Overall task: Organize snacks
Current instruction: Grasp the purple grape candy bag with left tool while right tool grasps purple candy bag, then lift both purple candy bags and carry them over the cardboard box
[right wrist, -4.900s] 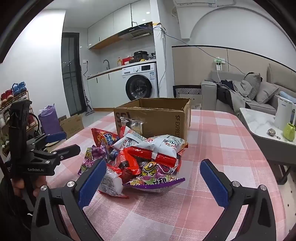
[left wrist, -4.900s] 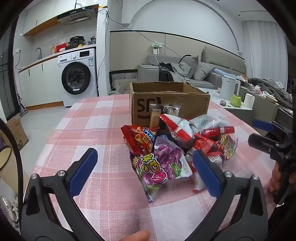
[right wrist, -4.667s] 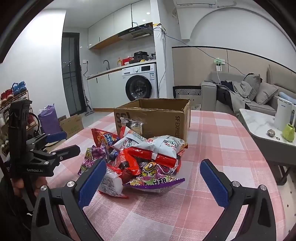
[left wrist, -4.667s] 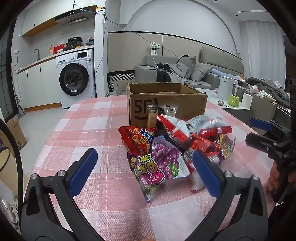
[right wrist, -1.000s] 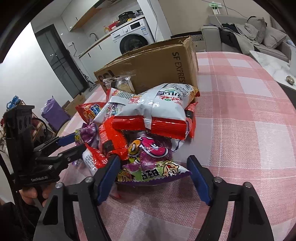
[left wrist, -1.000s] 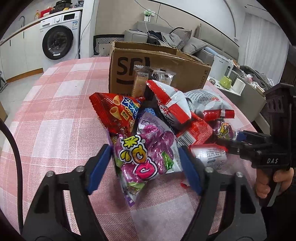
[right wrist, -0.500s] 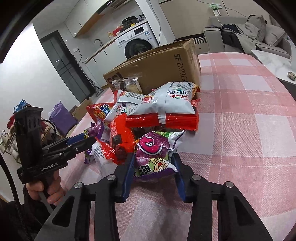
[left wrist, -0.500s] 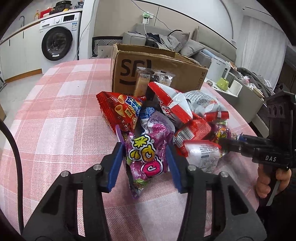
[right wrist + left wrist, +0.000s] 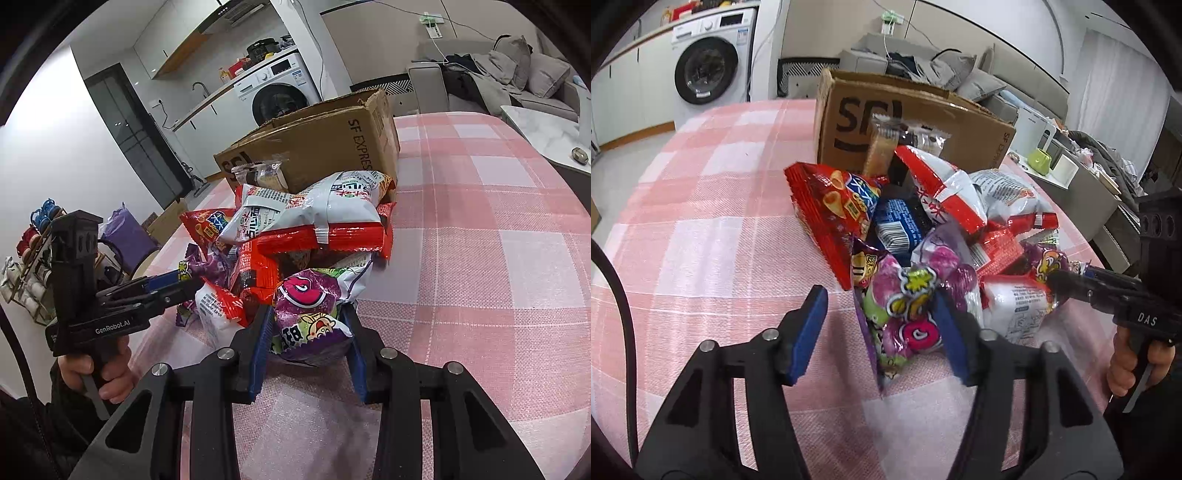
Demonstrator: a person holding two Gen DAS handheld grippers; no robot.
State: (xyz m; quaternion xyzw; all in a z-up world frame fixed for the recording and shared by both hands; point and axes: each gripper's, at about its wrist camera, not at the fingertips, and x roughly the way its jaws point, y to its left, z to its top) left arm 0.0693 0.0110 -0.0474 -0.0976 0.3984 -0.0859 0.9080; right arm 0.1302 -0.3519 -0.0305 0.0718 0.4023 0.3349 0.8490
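Note:
A heap of snack bags lies on the pink checked tablecloth (image 9: pixel 701 240) in front of an open SF cardboard box (image 9: pixel 886 107). My left gripper (image 9: pixel 882 325) straddles a purple candy bag (image 9: pixel 912 310); its right pad touches the bag, the left pad stands clear. My right gripper (image 9: pixel 306 332) is shut on another purple snack bag (image 9: pixel 310 306) at the near edge of the heap. The box also shows in the right wrist view (image 9: pixel 325 144). A red cone-snack bag (image 9: pixel 834 206) and a white-and-red bag (image 9: pixel 314 214) lie in the heap.
A washing machine (image 9: pixel 709 70) stands far left, a sofa (image 9: pixel 923 70) behind the box. A side table with a kettle and green cup (image 9: pixel 1039 158) sits to the right. Bare cloth (image 9: pixel 498 240) lies right of the heap.
Both grippers moved in on the heap and narrowed. The right one has closed on its purple bag. The left one has shifted so its left pad now stands off the candy bag.

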